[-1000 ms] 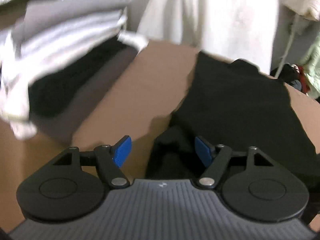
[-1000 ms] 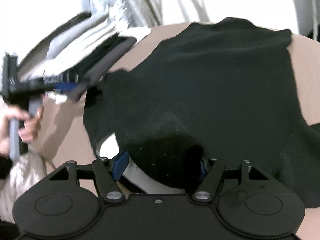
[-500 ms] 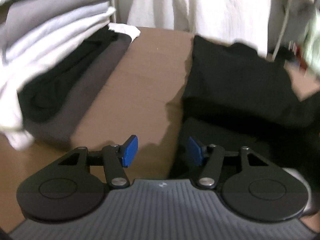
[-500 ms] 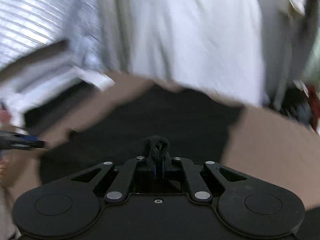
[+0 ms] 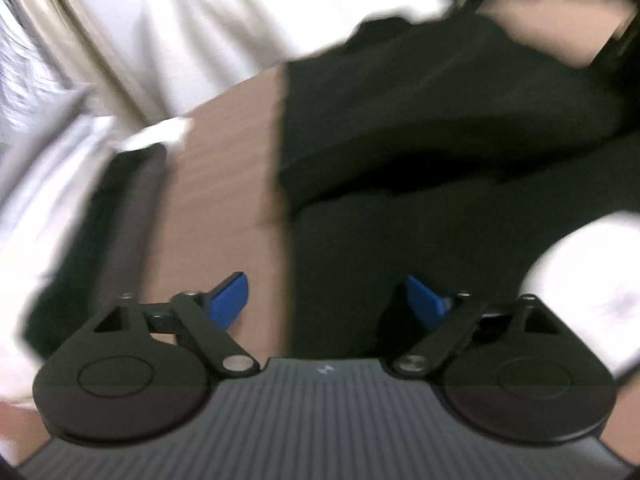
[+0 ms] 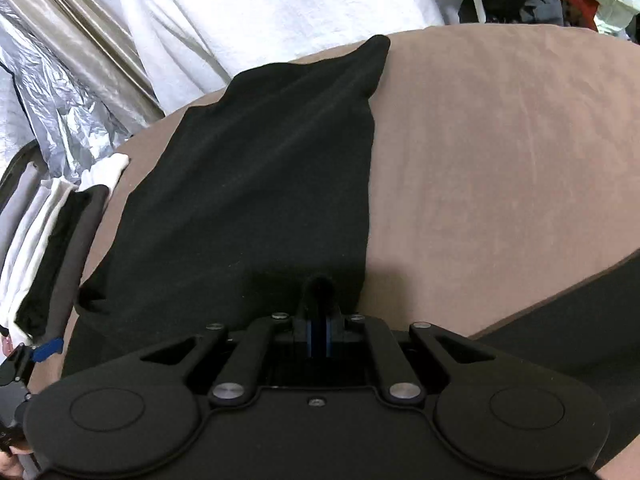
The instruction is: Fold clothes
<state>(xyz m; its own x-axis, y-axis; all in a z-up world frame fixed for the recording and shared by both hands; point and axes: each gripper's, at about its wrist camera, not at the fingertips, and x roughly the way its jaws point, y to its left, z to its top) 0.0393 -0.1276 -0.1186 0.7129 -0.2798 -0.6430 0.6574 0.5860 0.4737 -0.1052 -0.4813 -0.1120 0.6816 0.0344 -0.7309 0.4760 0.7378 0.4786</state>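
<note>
Right tool [image 6: 319,316]: fingers together, pinching the near edge of the black garment [image 6: 256,184].
Left tool [image 5: 326,300]: fingers apart, empty, over the garment's left edge.
Garment: spread on the brown table [image 6: 500,160].
Stack [image 6: 48,240]: folded clothes, left of the garment.

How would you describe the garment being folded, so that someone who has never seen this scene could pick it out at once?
Start at the brown table. The black garment lies spread flat across its middle, its near edge pinched in the shut right gripper. Unlike the stack of folded clothes at the table's left edge, it lies alone and is not yet folded small.
</note>
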